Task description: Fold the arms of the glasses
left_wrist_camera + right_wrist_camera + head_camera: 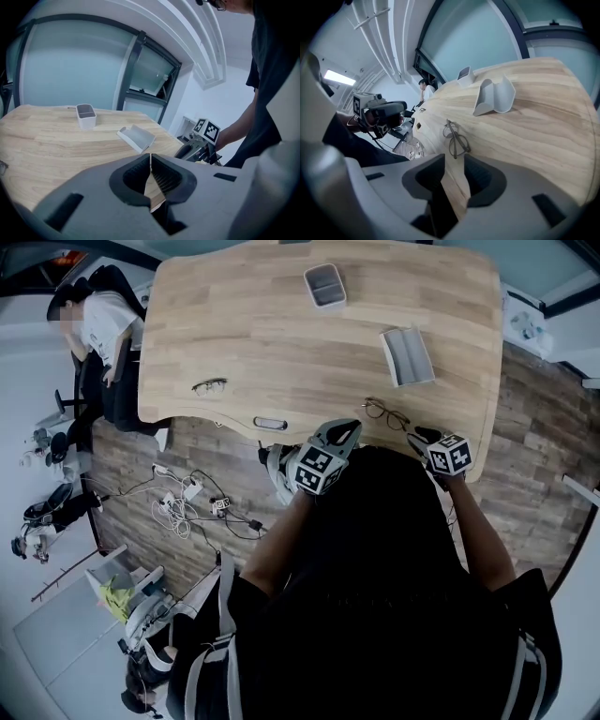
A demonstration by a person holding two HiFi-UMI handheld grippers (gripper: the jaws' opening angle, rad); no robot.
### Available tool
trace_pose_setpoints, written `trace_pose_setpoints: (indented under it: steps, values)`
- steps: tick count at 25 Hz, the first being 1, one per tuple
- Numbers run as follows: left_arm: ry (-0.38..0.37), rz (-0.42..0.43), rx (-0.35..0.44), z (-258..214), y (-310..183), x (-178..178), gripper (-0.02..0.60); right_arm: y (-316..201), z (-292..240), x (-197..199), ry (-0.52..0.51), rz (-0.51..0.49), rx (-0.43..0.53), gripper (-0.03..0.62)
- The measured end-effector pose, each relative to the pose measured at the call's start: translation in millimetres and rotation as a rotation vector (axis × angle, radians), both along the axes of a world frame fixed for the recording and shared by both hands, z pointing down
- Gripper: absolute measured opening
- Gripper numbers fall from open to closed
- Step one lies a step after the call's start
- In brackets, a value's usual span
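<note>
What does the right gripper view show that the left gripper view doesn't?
Only the right gripper view: a clear look at the thin dark-framed glasses, the left claw and a seated person far off. Only the left gripper view: the right claw with its black-and-white marker cube. Both: the light wooden table, the small white rectangular box and the open white case.
</note>
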State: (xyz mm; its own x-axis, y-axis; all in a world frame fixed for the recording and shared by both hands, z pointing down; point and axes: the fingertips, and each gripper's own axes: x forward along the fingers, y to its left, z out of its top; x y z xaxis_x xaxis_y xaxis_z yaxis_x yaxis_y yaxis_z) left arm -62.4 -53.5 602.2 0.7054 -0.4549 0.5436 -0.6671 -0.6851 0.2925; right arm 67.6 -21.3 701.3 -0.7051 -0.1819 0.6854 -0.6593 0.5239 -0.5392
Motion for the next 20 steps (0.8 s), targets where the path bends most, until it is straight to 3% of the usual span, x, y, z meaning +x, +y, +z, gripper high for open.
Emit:
trace_pose_setpoints:
  steps: [4,7,13,20]
  values:
    - [0.015,-0.003,0.046,-11.1,0.3,0.4,0.018,-3.7,-40.1,-4.3,-0.031,-0.021,0.143,0.102]
    - [0.037,-0.003,0.075,-19.2,1.3,3.1,0.018,-9.5,-69.5,-12.3,-0.072,-0.022,0.242,0.061]
    - [0.083,-0.005,0.122,-42.9,-0.6,9.4,0.018,-14.5,-115.6,-25.6,-0.159,-0.001,0.350,0.038]
    - [0.120,-0.029,0.252,-93.0,-12.1,12.8,0.018,-20.4,-172.2,-31.4,-0.234,0.027,0.461,0.035]
